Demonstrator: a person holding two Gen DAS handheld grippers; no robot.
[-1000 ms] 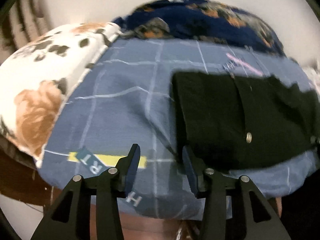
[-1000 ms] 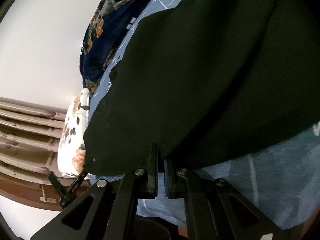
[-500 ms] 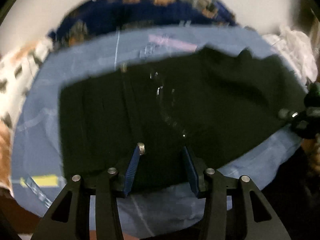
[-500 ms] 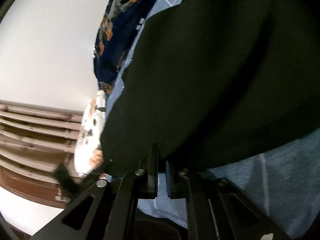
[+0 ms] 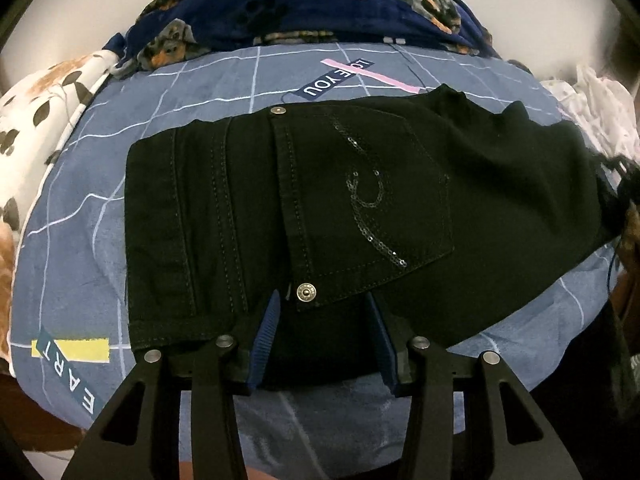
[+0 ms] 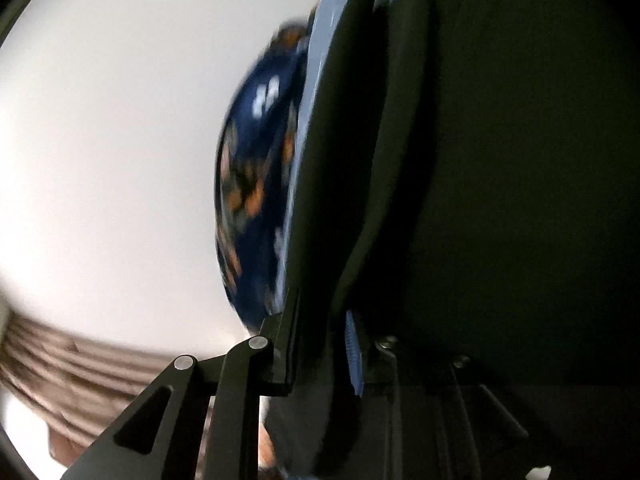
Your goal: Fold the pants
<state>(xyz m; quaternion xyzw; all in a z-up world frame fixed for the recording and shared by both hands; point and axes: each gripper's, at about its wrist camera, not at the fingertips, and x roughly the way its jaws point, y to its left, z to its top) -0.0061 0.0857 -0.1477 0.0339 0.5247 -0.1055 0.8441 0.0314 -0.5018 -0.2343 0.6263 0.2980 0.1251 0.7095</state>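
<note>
The black pants (image 5: 360, 216) lie folded on the blue grid-patterned bedsheet (image 5: 80, 248), waistband to the left, a sequined back pocket (image 5: 376, 200) facing up. My left gripper (image 5: 324, 332) is open, its jaws hovering over the near edge of the pants by a metal rivet, holding nothing. In the right wrist view black fabric (image 6: 500, 200) fills the right side. My right gripper (image 6: 324, 344) has its fingers a little apart with a fold of the black fabric between them. The view is blurred.
A navy dog-print blanket (image 5: 312, 4) lies bunched at the far edge of the bed. A white floral pillow (image 5: 44, 112) is at the left, and crumpled white cloth (image 5: 596, 104) at the right. A wall (image 6: 120, 140) and a wooden headboard (image 6: 80, 372) show in the right wrist view.
My left gripper swung right from bare sheet to over the pants, staying open. My right gripper's jaws parted slightly and its view rolled, the fabric now filling more of it.
</note>
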